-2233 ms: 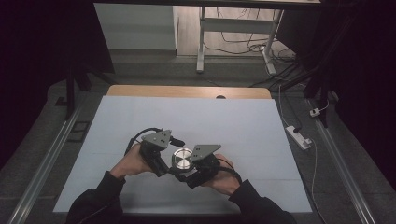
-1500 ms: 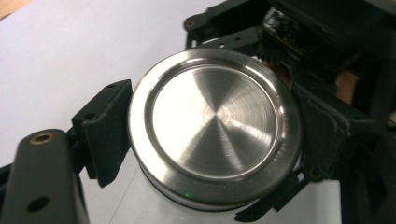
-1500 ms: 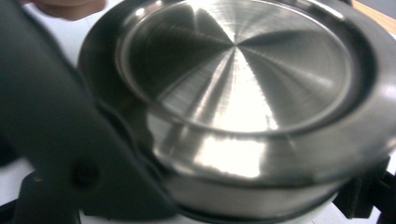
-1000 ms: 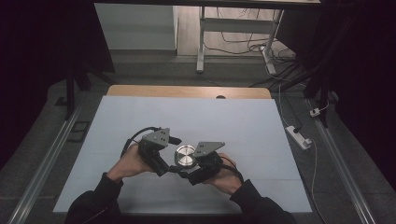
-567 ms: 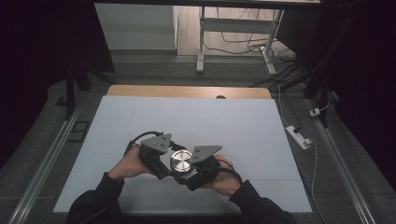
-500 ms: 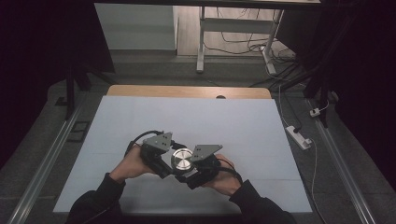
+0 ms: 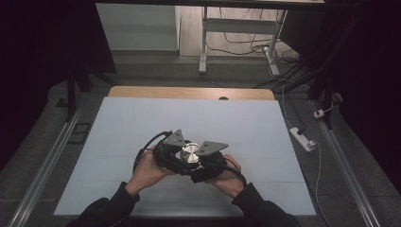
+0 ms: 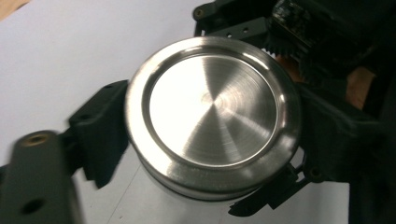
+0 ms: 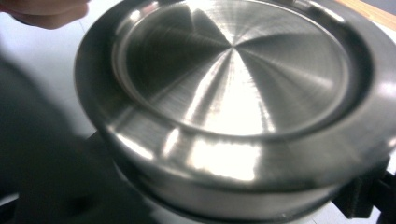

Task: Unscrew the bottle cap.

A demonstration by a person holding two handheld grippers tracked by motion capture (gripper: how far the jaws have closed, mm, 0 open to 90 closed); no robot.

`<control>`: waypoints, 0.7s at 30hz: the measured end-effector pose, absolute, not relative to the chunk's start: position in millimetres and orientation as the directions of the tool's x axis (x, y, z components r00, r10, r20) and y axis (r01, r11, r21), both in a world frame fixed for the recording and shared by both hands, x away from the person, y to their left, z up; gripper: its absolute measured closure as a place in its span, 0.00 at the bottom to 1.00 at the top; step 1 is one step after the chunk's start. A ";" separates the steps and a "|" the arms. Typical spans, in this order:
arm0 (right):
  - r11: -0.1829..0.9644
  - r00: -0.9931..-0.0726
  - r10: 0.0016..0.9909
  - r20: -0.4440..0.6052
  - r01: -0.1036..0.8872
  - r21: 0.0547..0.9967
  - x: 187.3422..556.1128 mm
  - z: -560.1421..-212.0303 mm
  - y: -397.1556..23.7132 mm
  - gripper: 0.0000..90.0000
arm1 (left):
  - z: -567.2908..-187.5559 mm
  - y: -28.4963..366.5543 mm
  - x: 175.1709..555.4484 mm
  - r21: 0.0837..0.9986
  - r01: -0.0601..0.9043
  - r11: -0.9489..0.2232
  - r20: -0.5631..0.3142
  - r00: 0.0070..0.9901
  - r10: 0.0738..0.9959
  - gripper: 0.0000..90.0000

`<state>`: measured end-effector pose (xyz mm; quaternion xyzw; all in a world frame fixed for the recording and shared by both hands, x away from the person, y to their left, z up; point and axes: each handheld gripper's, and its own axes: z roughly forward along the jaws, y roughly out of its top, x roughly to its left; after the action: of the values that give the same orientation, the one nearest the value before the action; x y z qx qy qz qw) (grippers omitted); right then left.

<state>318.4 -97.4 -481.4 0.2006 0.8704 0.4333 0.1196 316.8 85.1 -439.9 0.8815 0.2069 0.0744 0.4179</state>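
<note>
Basically the white table [image 7: 142,123] layout is unchanged; the round steel tin [image 7: 191,152] stays near the front middle, pinned between both tools. Left gripper [image 7: 170,150] has edged slightly inward over the last second, right gripper [image 7: 204,158] barely moves. Both clamp the tin's sides, probably twisting its lid [image 8: 212,112] off

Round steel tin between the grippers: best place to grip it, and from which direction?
Grip the steel tin on its straight side wall just under the lid's overhanging rim, coming in level from the side with jaws across the full width. The top is a smooth, shallow dish with no knob, so there's little to pinch from above. Black jaws already flank it on opposite sides in the left gripper view.
</note>
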 end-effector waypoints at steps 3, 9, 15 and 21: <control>0.541 -0.901 0.432 -0.033 0.230 0.809 317.7 -479.7 -98.0 0.17 | -435.0 93.0 318.2 0.775 0.264 -0.575 -0.032 0.924 0.382 0.07; 0.544 -0.937 0.349 -0.006 0.197 0.815 314.4 -478.7 -97.5 0.17 | -430.9 118.6 321.6 0.786 0.137 -0.603 -0.009 0.977 0.211 0.04; 0.557 -0.970 0.242 0.005 0.143 0.818 304.4 -480.5 -88.8 0.17 | -437.1 120.0 317.3 0.778 0.021 -0.629 0.013 0.999 0.050 0.07; 0.563 -0.977 0.210 -0.019 0.105 0.820 300.3 -479.4 -86.9 0.17 | -436.3 115.7 313.3 0.782 0.011 -0.624 0.027 0.998 0.051 0.21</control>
<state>300.3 -86.9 -479.4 0.0894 0.8821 0.4590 0.0574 313.3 115.7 -436.3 0.9008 0.0173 0.0230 0.4334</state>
